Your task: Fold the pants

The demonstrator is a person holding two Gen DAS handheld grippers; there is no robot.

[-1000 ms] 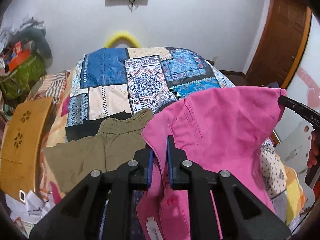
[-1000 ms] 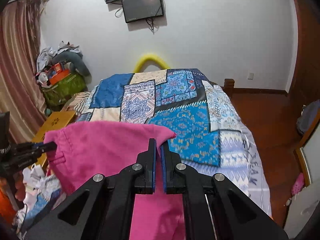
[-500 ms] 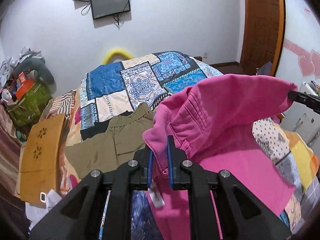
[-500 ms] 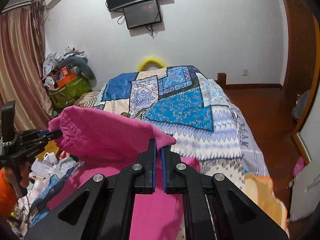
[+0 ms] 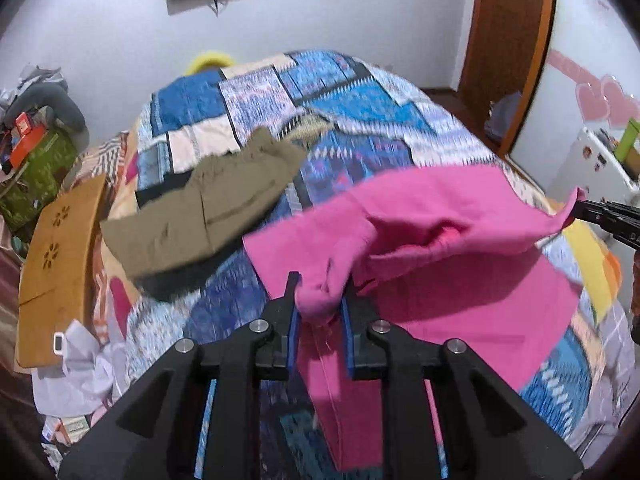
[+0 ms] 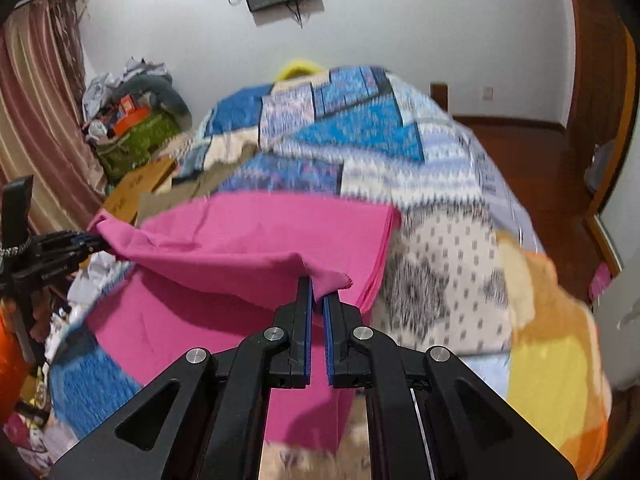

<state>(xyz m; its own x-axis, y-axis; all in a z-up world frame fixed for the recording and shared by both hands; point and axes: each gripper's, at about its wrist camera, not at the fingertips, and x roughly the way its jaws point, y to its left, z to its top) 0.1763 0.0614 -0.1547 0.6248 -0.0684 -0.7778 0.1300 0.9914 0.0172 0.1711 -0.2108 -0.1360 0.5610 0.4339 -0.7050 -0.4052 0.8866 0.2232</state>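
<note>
Pink pants (image 5: 460,240) lie partly on the patchwork quilt (image 5: 360,128), their top layer lifted and stretched between both grippers. My left gripper (image 5: 320,284) has a bunched pink corner between its blue pads; its jaws are opening and the cloth still fills the gap. In the right wrist view the pants (image 6: 260,236) hang taut from the left gripper (image 6: 90,238) at the left edge to my right gripper (image 6: 316,284), which is shut on the other corner. From the left wrist the right gripper (image 5: 580,208) shows at the far right, pinching the cloth.
Olive-brown shorts (image 5: 208,216) lie spread on the quilt, left of the pink pants. A wooden board (image 5: 56,264) leans at the bed's left side, with clutter and bags (image 6: 132,128) beyond. A wooden door (image 5: 512,52) stands at the right.
Both grippers have moved forward and down over the bed. The pink pants have sunk from hanging in the air to lying partly on the quilt. The left jaws have parted slightly.
</note>
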